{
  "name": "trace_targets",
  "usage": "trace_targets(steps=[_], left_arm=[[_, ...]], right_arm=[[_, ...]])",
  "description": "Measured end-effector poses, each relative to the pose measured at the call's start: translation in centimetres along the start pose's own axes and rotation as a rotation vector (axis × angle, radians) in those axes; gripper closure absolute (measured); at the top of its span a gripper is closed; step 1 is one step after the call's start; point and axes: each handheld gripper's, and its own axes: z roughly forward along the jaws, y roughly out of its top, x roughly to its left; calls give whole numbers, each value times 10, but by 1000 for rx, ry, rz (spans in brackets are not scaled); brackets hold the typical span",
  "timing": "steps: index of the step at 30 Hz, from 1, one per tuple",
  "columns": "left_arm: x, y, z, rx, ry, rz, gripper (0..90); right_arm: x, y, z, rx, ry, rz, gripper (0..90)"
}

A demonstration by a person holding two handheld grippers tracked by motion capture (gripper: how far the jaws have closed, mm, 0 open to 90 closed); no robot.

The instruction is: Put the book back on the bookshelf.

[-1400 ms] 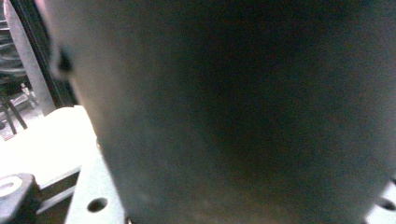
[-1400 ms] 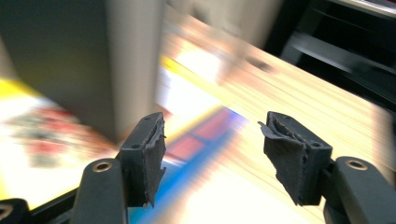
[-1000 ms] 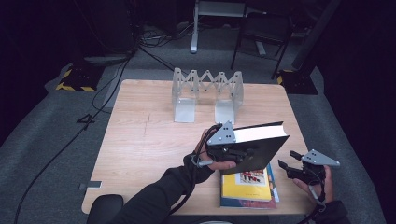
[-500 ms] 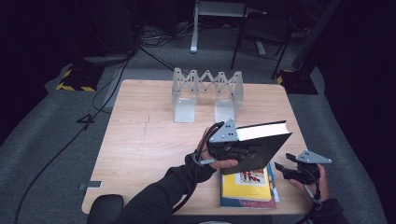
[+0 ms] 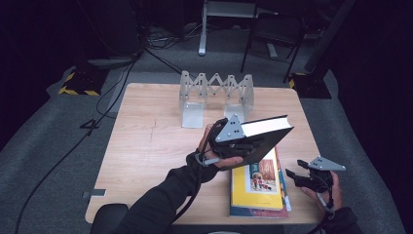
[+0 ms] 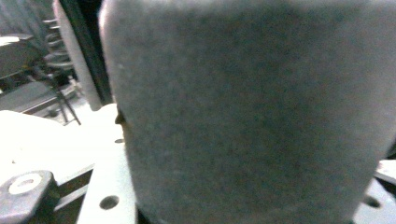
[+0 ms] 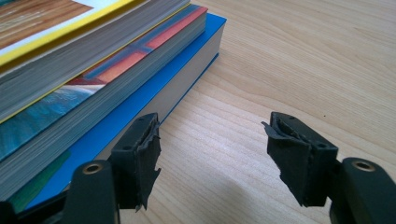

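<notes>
The wooden table (image 5: pixel 146 146) is the biggest thing here, and it sits on a grey floor (image 5: pixel 48 161). At the far side of the table stands a clear zigzag rack (image 5: pixel 216 95), upright, with its feet on the wood. Near my side of the table lies a stack of books (image 5: pixel 257 187), flat, one on top of the other. The top one has a yellow cover (image 5: pixel 243 187), and under it I can see a blue book (image 7: pixel 140 105) at the bottom, touching the wood. My left gripper (image 5: pixel 238 146) holds up a big black book (image 5: pixel 265 131) above the stack. The book is tilted, with its white page edge facing up and toward the rack. My left jaws have just been closing, and the black book is between them, so they are clamped on it. In the left gripper view the book's dark cover (image 6: pixel 252 116) is so close that it looks like a blurry grey wall. My right gripper (image 5: pixel 298 176) is low over the table, just beside the right edge of the stack. Its jaws are apart with nothing between them, only bare wood. In the right gripper view one jaw is very near the blue book, but I cannot tell if it touches.
</notes>
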Motion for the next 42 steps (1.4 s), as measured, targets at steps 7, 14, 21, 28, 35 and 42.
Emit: trace_targets(steps=[7,14,21,28,35,42], left_arm=[[14,1,-17,-3,55,-12,516],[33,1,-38,-3,147,-20,517],[56,-10,-55,12,247,-67,517],[74,-19,-62,24,316,-105,518],[91,-29,-69,43,408,-135,518],[105,-41,-74,62,480,-179,519]], right_arm=[[0,0,0,2,-2,4,353],[0,0,0,2,-3,9,353],[1,0,2,8,-4,3,353],[1,-1,2,8,-4,2,353],[1,-1,2,9,1,3,352],[2,-2,3,13,0,0,352]])
